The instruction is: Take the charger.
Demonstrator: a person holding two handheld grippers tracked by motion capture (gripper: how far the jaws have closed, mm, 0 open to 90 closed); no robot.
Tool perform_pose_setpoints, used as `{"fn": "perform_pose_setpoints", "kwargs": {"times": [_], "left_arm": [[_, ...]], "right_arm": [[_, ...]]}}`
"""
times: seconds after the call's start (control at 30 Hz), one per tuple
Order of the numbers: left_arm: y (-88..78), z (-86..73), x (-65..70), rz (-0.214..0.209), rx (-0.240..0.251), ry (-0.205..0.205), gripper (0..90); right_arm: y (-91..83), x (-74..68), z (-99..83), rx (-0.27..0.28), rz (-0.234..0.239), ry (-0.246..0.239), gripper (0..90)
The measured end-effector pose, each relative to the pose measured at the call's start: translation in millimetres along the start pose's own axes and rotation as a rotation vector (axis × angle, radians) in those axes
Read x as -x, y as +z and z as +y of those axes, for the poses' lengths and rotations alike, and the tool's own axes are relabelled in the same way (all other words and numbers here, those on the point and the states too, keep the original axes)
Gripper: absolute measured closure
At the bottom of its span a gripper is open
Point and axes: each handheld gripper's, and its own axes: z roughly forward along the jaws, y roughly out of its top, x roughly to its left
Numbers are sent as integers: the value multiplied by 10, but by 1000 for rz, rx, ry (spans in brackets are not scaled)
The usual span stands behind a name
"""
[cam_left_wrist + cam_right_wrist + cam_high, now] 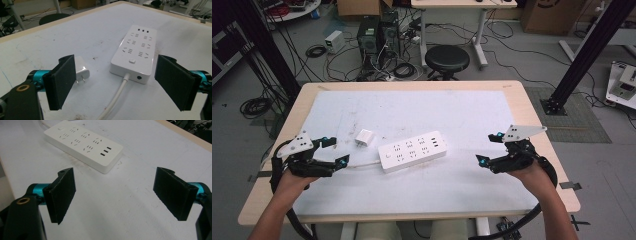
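Hiding charger (81, 71) partly, left gripper (117, 83) jaw (both wide apart)

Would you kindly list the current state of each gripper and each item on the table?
Left gripper: open, empty, near the strip's cable end.
Right gripper: open, empty, clear of the strip.
Power strip: flat on the table, sockets up, nothing plugged in.
Strip's cable: attached, trailing toward the left gripper.
White charger: lying loose beside the strip, unplugged, prongs exposed.
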Motion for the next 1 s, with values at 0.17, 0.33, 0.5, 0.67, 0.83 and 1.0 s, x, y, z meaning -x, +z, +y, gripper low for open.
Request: {"fn": "perform_pose_setpoints", "kwargs": {"times": [0.17,0.33,0.5,0.67,0.83,1.0], "left_arm": [[6,-5,14,2,-1,-3,174],[9,0,28,35,-5,-12,174],[30,49,7,117,1,-62,174],[134,105,-28,175,-18,-101,174],[197,200,-49,214,-47,-127,174],[311,324,-128,262,-68,-171,174]], "right_arm": [[-8,-8,2,-2,-3,-1,185],[-14,-38,-15,-3,-4,9,185],[-7,-20,-7,-2,-1,21,185],[6,-15,-20,-14,-3,19,185],[-17,-5,-17,-3,-16,14,185],[-14,-2,-31,-6,-19,6,185]]}}
